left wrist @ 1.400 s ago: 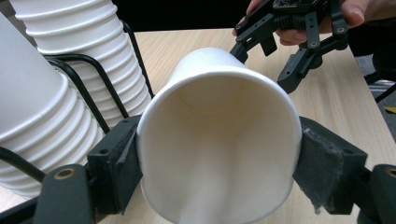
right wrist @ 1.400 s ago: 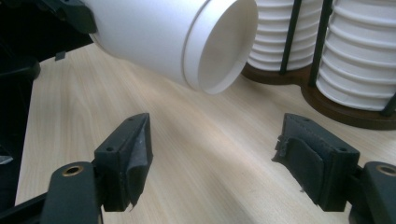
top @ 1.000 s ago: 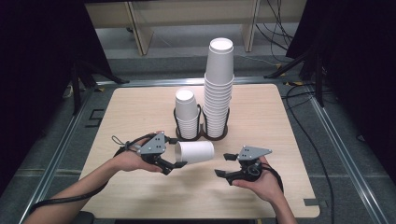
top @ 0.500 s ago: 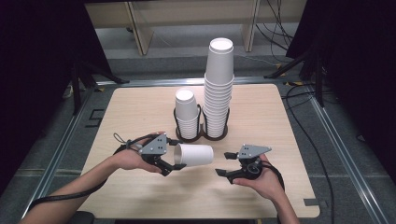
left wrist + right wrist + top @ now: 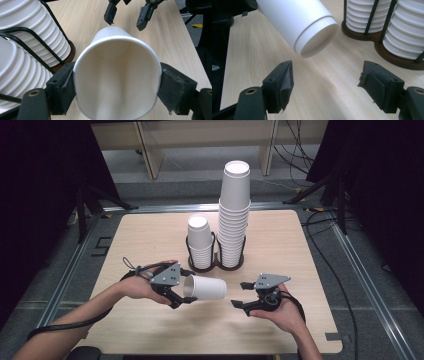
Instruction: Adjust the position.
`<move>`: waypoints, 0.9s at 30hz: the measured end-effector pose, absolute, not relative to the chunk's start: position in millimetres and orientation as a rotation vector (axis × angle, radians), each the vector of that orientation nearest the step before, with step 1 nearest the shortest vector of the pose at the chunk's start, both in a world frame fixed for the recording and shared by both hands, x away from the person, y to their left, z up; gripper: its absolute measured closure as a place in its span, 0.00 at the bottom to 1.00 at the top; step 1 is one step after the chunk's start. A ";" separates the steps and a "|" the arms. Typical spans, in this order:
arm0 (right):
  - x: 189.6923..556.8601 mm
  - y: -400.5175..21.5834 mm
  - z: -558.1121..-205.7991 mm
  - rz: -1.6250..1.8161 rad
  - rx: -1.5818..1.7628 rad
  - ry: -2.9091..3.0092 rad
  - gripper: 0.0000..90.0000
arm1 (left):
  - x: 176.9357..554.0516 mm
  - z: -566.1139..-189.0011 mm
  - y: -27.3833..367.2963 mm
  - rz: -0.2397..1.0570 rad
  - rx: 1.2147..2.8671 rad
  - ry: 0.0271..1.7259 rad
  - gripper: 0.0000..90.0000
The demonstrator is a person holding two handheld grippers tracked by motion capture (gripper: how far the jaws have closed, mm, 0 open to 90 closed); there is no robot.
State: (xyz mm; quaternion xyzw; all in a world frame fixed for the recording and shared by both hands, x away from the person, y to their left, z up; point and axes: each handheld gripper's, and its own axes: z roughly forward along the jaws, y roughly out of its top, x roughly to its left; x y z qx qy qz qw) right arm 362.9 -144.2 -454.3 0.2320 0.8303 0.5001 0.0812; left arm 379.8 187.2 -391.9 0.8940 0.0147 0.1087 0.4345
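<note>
Wooden table (image 5: 150,235), dark surroundings. White paper cup (image 5: 205,287) held on its side above the front of the table, left gripper (image 5: 181,289) clamped on its rim end, squashing it slightly, base pointing at the right gripper (image 5: 241,295). Right gripper jaws spread wide, empty, just beside the cup base. Cup stacks in black rack (image 5: 216,262) behind.

I'm seeing a white paper cup (image 5: 205,287) lying sideways above the table, its rim squeezed slightly oval, its closed base pointing right. Behind it, a dark wire holder (image 5: 215,262) is carrying two stacks: a short stack (image 5: 199,240) and a tall stack (image 5: 234,215). The single cup is probably hovering, not resting.
</note>
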 end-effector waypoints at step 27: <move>364.8 -137.7 -449.9 1.472 0.673 2.503 0.29 | 386.3 -371.9 182.6 0.270 2.395 -0.025 0.24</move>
